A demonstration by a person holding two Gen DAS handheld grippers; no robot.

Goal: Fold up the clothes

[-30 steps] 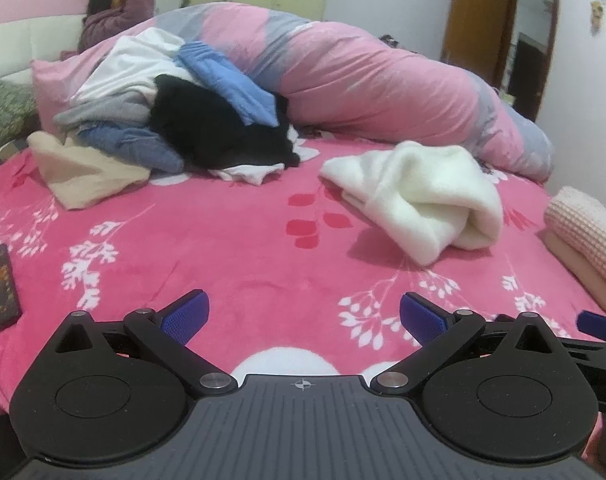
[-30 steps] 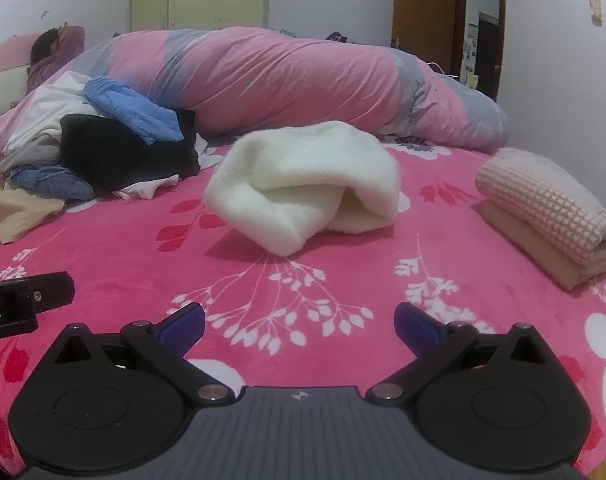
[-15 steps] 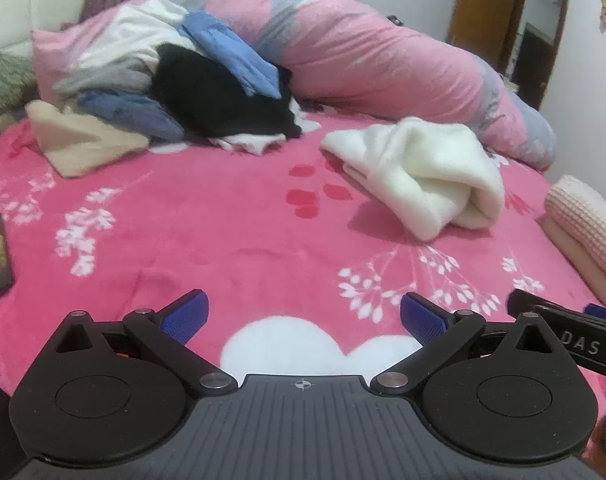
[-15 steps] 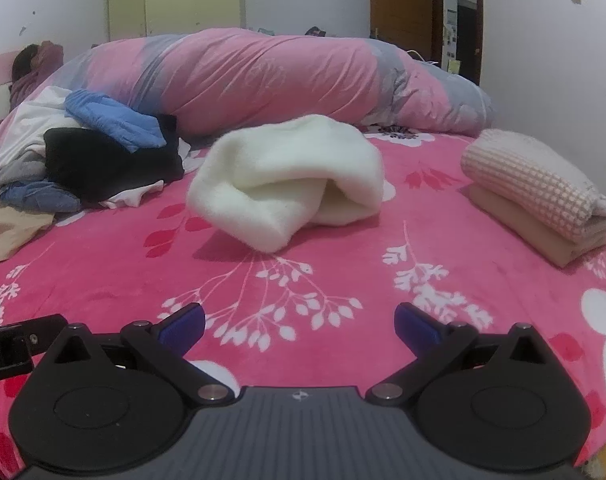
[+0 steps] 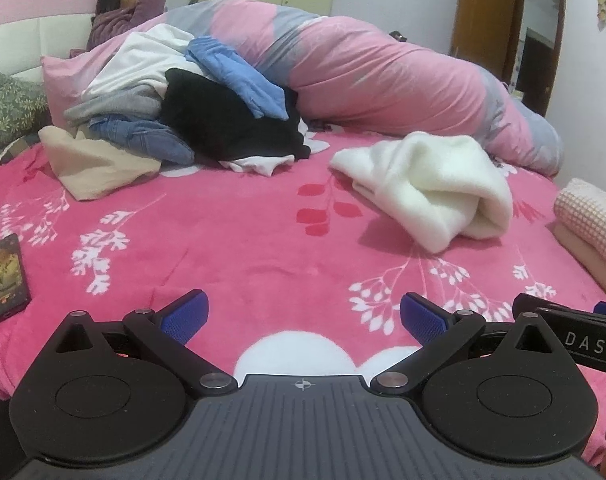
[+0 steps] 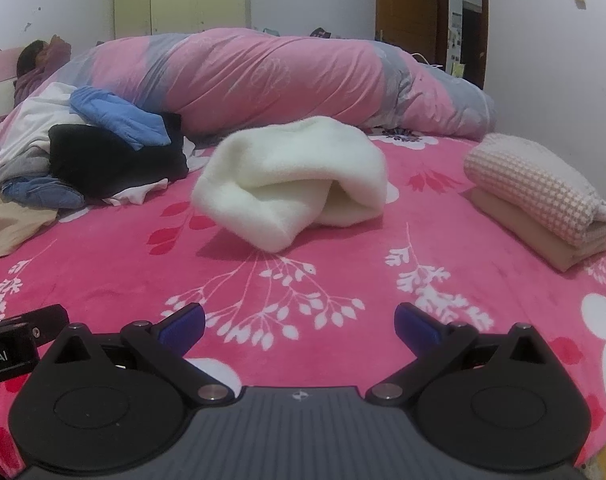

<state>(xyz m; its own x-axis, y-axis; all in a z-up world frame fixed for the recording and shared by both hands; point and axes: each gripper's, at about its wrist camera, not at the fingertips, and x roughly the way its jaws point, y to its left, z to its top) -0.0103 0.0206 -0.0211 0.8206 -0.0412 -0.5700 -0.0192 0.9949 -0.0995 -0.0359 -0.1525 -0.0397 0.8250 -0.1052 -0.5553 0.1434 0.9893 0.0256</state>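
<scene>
A fluffy white garment (image 5: 427, 188) (image 6: 295, 188) lies folded over on the pink floral bed cover (image 5: 231, 240) (image 6: 323, 280), well ahead of both grippers. At the back left sits a heap of unfolded clothes (image 5: 191, 120) (image 6: 87, 152): white, blue, black, denim and beige pieces. Two folded items (image 6: 543, 204) (image 5: 591, 228), a pink checked one on a beige one, are stacked at the right. My left gripper (image 5: 304, 316) is open and holds nothing. My right gripper (image 6: 299, 322) is also open and holds nothing; both hover low over the near part of the bed.
A long pink and grey duvet roll (image 5: 383, 76) (image 6: 283, 80) runs across the back of the bed. A person (image 5: 123, 8) lies at the headboard, back left. A phone (image 5: 3, 276) rests near the left edge. A wooden door (image 6: 411, 20) is behind.
Both views shifted slightly; the left view dipped and came back up. The right gripper's body now shows at the left view's right edge. The clothes have not moved.
</scene>
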